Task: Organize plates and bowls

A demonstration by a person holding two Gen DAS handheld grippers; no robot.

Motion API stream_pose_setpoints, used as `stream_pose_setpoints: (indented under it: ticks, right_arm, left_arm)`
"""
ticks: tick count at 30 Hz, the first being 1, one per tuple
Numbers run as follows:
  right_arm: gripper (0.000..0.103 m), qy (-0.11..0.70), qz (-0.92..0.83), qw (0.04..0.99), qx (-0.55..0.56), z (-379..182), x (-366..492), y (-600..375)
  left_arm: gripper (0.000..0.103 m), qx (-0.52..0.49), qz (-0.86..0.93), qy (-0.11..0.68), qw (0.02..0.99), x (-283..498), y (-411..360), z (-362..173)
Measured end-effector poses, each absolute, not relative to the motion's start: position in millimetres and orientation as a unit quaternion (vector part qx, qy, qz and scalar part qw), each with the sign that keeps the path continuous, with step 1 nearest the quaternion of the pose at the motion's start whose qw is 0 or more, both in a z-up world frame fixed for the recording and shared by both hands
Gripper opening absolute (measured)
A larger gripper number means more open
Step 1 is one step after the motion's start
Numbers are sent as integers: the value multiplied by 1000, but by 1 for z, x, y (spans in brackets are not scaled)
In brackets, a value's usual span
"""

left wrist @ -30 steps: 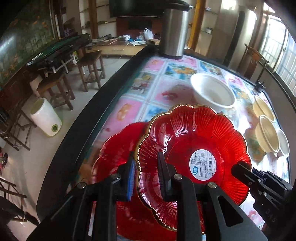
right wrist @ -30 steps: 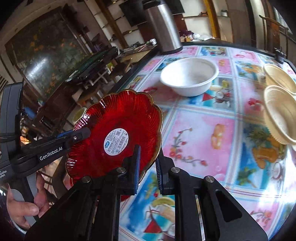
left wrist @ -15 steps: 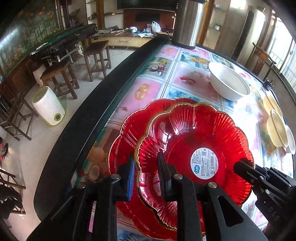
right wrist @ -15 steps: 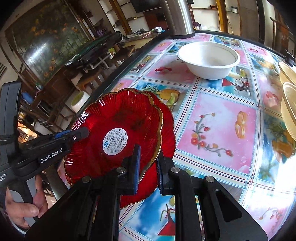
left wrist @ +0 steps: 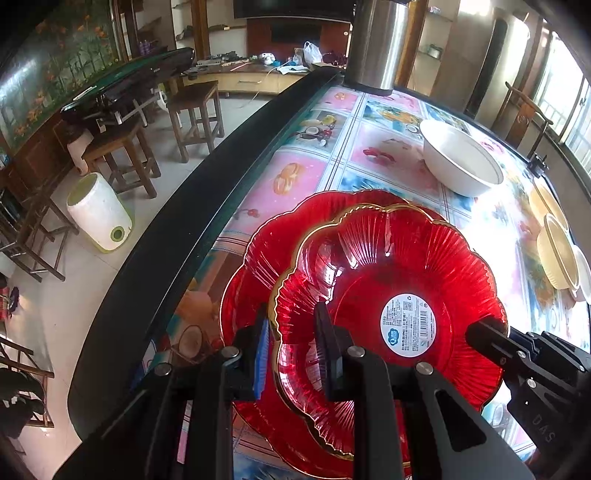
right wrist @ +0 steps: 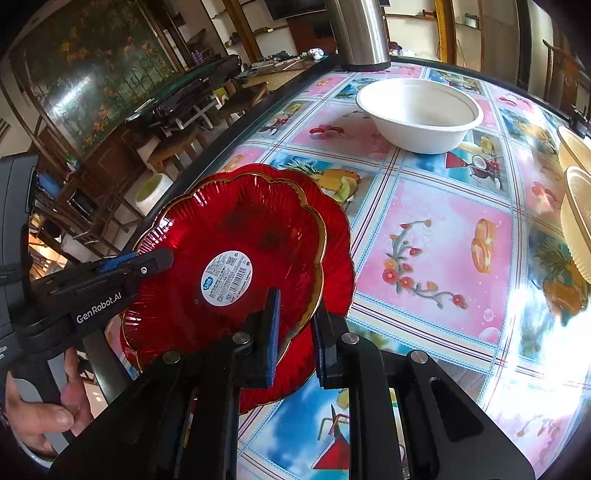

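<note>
A red scalloped glass plate with a gold rim and a white label [left wrist: 391,291] [right wrist: 236,254] is held by both grippers just above a second, matching red plate [left wrist: 258,258] [right wrist: 338,258] that lies on the table. My left gripper [left wrist: 291,332] is shut on the upper plate's left rim. My right gripper [right wrist: 295,325] is shut on its near right rim; it also shows in the left wrist view [left wrist: 480,332]. A white bowl [left wrist: 461,162] [right wrist: 419,110] stands farther back. Cream bowls [left wrist: 557,251] [right wrist: 576,221] lie stacked at the right.
A tall steel flask [left wrist: 376,40] [right wrist: 360,33] stands at the table's far edge. The round table has a dark rim [left wrist: 177,229] close to the plates' left. Stools [left wrist: 125,155] and a white bin [left wrist: 98,214] stand on the floor beyond.
Both grippers have carried the upper plate down and over the lower red plate, so the two plates now overlap far more. Both grips are unchanged.
</note>
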State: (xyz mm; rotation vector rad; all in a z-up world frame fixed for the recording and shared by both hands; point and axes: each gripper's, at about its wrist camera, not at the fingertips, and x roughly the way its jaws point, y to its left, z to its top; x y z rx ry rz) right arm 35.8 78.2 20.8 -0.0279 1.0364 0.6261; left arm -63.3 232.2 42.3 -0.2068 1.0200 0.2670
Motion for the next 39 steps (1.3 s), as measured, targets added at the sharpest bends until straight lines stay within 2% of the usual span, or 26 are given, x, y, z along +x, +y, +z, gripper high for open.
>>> stream_pose_setpoints:
  ticks: [13, 20, 28, 30, 32, 38, 39]
  right_arm:
    - [18, 494, 285, 819, -66, 16, 34, 97]
    - [29, 491, 273, 819, -114, 16, 33, 110]
    - [37, 503, 269, 809, -140, 19, 35, 117]
    - [42, 503, 267, 808, -147, 17, 33, 122]
    - [52, 503, 267, 808, -151, 16, 33, 126]
    - [52, 482, 262, 827, -122, 31, 30, 107]
    - [52, 476, 262, 832, -113, 37, 29, 101]
  left_arm:
    - [23, -85, 138, 489, 857, -66, 234, 33]
    - [24, -88, 136, 486, 859, -67, 234, 31]
    - [27, -81, 137, 482, 862, -66, 231, 30]
    - [30, -84, 137, 480, 862, -65, 230, 30]
    - [32, -84, 136, 481, 862, -64, 230, 30]
    - [33, -101, 130, 468, 868, -73, 235, 41]
    - [37, -105, 134, 462, 871, -74, 236, 45]
